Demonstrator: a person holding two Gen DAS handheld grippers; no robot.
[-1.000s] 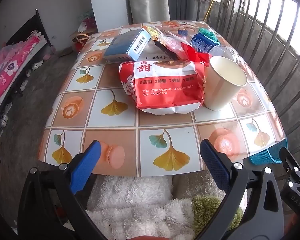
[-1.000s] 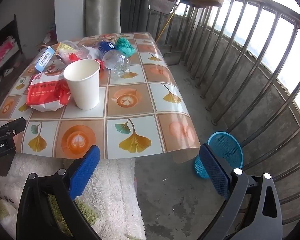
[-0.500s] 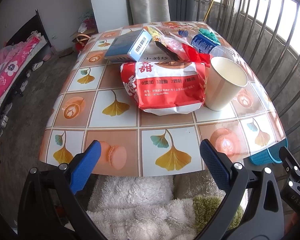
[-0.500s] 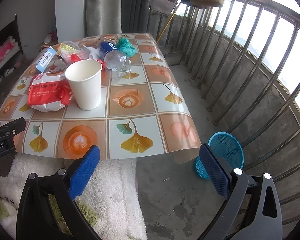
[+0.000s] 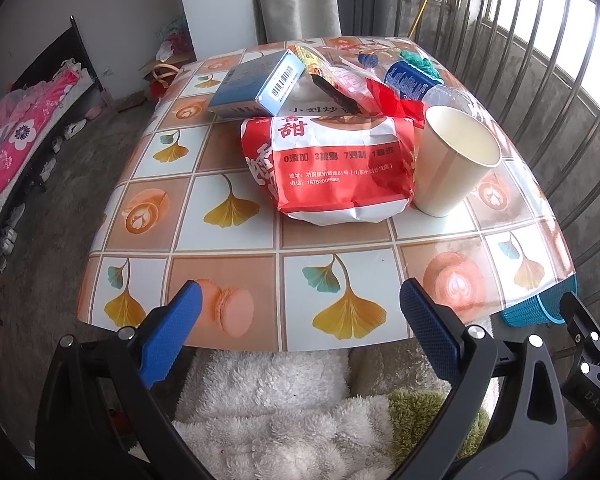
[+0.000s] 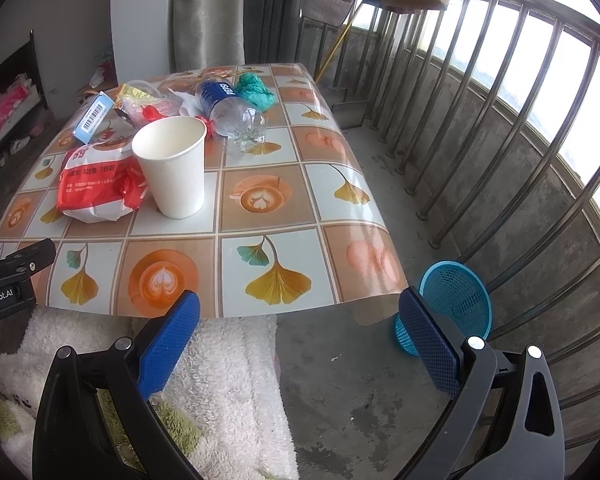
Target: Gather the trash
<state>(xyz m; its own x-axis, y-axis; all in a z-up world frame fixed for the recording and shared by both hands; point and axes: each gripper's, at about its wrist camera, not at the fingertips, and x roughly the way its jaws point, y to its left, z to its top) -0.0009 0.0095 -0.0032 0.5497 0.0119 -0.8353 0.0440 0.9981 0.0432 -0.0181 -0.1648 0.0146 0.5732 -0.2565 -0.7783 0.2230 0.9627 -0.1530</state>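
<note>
Blue rubber pads line both tools. The left hand-held gripper [image 5: 298,318] is spread wide and holds nothing; it hangs over the near edge of the tabletop [image 5: 236,264]. The right hand-held gripper [image 6: 300,320] is likewise spread and empty, positioned off the near right corner of the tabletop.

The trash lies clustered toward the far half of the tabletop:
- a red and white food bag [image 5: 332,168], nearest the left tool;
- a white paper cup [image 6: 172,164], upright, touching the bag's right side;
- a clear Pepsi bottle [image 6: 230,114] on its side behind the cup;
- a blue carton with a barcode [image 5: 260,84], tilted against the pile;
- mixed snack wrappers [image 5: 340,84] and a crumpled green bag [image 6: 254,88] at the back.

A blue mesh wastebasket [image 6: 452,300] stands on the floor just beside the right corner of the tabletop, by the railing.

Step in hand, as judged: approach. No item is yet collected.

Next move: the right tool should advance over the tabletop, straddle the paper cup near mid-height and close gently, since a thin cup wall is likely to buckle. Transfer to the wastebasket follows. The food bag suits the left tool; pinch it at a crimped edge.
</note>
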